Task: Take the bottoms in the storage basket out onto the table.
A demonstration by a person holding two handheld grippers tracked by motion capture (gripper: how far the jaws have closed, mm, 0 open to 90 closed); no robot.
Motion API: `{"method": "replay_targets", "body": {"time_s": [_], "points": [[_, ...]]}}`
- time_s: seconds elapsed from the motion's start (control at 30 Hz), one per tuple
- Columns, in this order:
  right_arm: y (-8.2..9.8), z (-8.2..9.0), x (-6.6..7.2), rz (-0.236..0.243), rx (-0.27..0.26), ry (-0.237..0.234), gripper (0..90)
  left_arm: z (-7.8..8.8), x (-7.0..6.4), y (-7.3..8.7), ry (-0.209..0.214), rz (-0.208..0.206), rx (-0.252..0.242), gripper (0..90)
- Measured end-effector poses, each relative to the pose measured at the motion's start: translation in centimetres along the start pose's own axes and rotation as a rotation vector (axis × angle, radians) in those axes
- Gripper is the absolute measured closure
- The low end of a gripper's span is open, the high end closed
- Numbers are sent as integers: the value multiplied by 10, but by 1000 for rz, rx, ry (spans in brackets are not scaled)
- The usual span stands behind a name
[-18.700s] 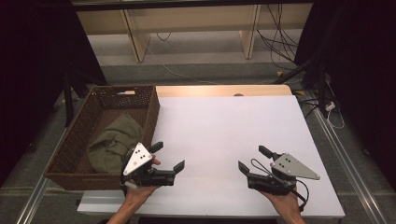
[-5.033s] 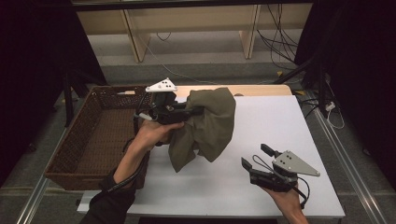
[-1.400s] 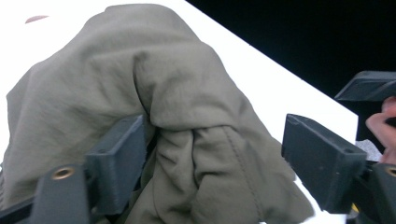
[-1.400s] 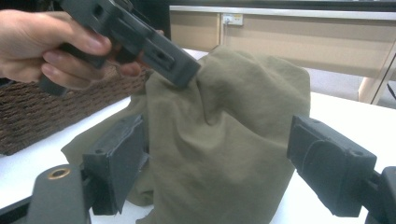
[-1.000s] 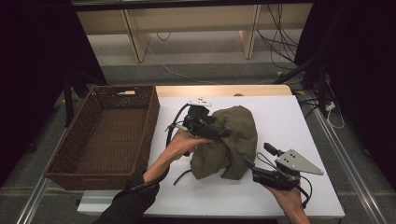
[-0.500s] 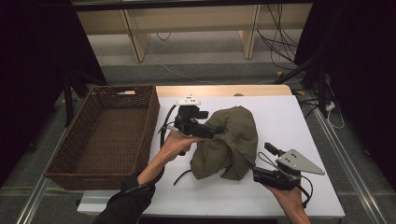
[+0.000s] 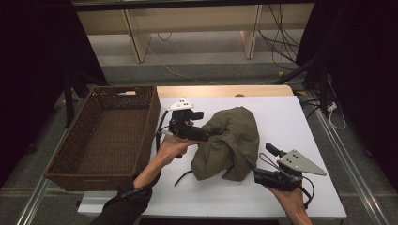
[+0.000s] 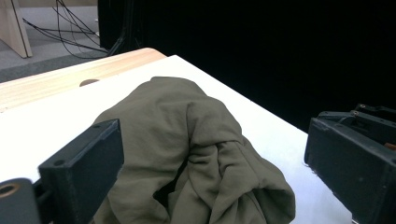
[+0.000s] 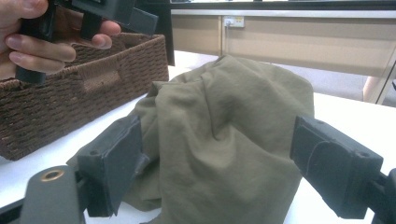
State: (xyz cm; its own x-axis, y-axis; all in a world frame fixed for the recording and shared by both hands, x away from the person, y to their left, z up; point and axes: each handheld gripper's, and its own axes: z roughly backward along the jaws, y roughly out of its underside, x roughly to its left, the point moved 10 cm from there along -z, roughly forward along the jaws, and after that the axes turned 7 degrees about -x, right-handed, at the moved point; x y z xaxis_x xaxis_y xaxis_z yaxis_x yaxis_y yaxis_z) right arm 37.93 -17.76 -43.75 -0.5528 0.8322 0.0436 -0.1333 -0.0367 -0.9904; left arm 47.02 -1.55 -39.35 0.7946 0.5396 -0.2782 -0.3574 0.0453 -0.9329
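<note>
An olive-green cloth [image 7: 230,140] lies bunched in a heap on the white table [image 7: 291,117]. My left gripper [image 7: 211,133] is at the heap's left side, pointing right at it. In the left gripper view its jaws [image 8: 210,154] stand wide apart and have just been opening; the cloth [image 8: 196,140] lies loose between and beyond them, unpressed. My right gripper [image 7: 260,161] rests at the heap's lower right corner. In the right gripper view its jaws [image 9: 219,154] are open too, with the cloth [image 9: 224,130] between them, free of the pads.
An empty brown wicker basket [image 7: 70,145] stands at the table's left edge and appears as the basket [image 9: 70,93] in the right gripper view. A black cable [image 7: 183,176] trails on the table below the left hand. A wooden strip [image 7: 220,90] runs along the table's back edge.
My left gripper has drawn back a little to the left from the top of the cloth. The heap stays on the table and the right gripper has kept still.
</note>
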Motion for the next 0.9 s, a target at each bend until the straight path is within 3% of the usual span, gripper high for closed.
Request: {"method": "replay_targets", "body": {"time_s": [0.57, 0.9], "points": [[0, 0, 3, 0, -3, -16, 172, 20, 3, 0, -7, -37, -87, 18], [-1, 0, 4, 1, -4, -20, 167, 30, 4, 3, -24, -60, -111, 18]]}}
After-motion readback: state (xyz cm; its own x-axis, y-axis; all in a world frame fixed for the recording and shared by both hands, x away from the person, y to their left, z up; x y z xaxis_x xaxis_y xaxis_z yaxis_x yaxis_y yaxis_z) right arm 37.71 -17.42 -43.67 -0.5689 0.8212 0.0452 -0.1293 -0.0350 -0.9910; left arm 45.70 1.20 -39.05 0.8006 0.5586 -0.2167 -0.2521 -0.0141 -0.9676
